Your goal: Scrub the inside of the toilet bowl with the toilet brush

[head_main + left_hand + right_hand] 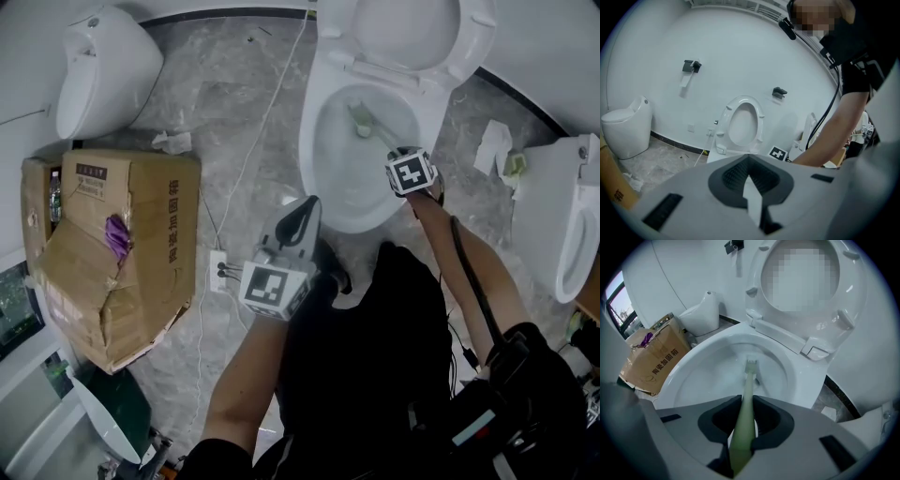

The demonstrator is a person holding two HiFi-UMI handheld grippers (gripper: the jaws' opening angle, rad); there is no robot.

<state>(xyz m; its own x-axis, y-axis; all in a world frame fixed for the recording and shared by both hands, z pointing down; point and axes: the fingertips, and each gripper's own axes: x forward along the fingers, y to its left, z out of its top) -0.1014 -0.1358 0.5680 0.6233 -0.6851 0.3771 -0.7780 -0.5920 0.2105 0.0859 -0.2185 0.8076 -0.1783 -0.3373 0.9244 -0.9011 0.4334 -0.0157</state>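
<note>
Left gripper [749, 187] held short of the toilet bowl [328, 159], fingers pressed together on nothing, tips aimed toward the raised seat [744, 100]. Right gripper [743, 416] over the bowl's front-right rim, fingers pinching the pale green handle of the toilet brush [746, 390]; handle running out between the fingers, long axis in line with them, pointing forward and down into the bowl. Brush head at the far end, well beyond the fingertips, low inside the bowl close to the drain opening.
</note>
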